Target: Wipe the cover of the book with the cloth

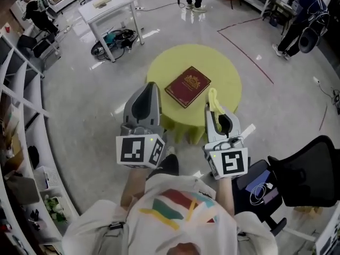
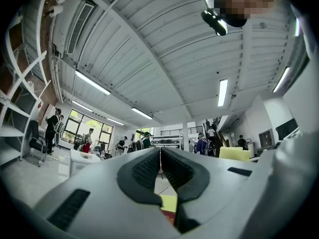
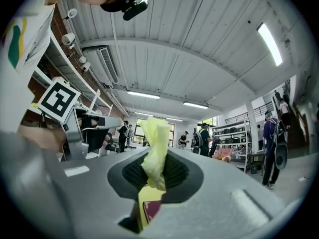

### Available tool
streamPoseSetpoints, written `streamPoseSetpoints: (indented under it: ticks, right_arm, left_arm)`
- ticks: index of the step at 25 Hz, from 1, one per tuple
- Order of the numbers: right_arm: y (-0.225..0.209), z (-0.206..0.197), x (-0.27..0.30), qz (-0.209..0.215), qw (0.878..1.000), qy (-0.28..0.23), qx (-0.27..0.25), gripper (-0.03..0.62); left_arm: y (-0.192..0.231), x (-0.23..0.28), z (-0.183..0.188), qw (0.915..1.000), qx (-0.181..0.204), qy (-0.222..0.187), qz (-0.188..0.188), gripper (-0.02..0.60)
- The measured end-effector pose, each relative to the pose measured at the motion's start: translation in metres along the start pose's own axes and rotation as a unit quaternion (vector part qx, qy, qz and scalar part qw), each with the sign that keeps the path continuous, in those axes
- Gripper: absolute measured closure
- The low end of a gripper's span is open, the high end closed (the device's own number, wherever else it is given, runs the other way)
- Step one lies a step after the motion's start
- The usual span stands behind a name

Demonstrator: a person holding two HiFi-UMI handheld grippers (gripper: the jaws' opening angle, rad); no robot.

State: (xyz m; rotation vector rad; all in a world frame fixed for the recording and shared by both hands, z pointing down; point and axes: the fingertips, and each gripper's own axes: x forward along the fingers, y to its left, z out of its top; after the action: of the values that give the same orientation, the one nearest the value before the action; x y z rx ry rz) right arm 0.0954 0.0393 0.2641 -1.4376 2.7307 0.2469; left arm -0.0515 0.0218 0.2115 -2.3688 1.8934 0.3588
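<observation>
Hardcover book (image 1: 187, 86), dark red with a gold emblem, lies flat and skewed on the round desk (image 1: 164, 68), which has a yellow-green drape; bare top all round it, open floor left and far. The right gripper (image 1: 213, 109), at the desk's near edge, has ribbed fingers (image 3: 177, 173) clamped on a crumpled yellow cloth (image 3: 155, 148) poking past the tips. The left gripper (image 1: 151, 87), near-left of the book, has its fingers pressed together with nothing between.

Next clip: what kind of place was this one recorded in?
Probably a large open workshop or lab hall, not a home: a polished grey floor marked with red tape, metal shelving along the wall, a white workbench, and other people standing about.
</observation>
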Motion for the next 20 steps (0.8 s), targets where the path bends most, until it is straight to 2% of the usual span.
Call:
streamPoseSetpoints:
  ticks: [5, 10, 16, 20]
  right_arm:
    - [-0.022, -0.007, 0.075, -0.014, 1.0, 0.009, 0.001, 0.563]
    - [-0.033, 0.001, 0.13, -0.028, 0.999, 0.015, -0.016, 0.563]
    - [-0.052, -0.014, 0.157, -0.046, 0.998, 0.03, -0.004, 0.563]
    - [-0.062, -0.019, 0.164, -0.041, 0.999, 0.029, 0.0, 0.563]
  left_arm:
    - [0.035, 0.068, 0.001, 0.9996, 0.014, -0.006, -0.025, 0.565]
    - [0.063, 0.109, 0.004, 0.999, 0.016, -0.014, -0.04, 0.566]
    - [0.074, 0.14, -0.022, 0.9983, -0.004, 0.016, -0.055, 0.566]
    - [0.078, 0.153, -0.029, 0.9989, -0.015, 0.017, -0.04, 0.566]
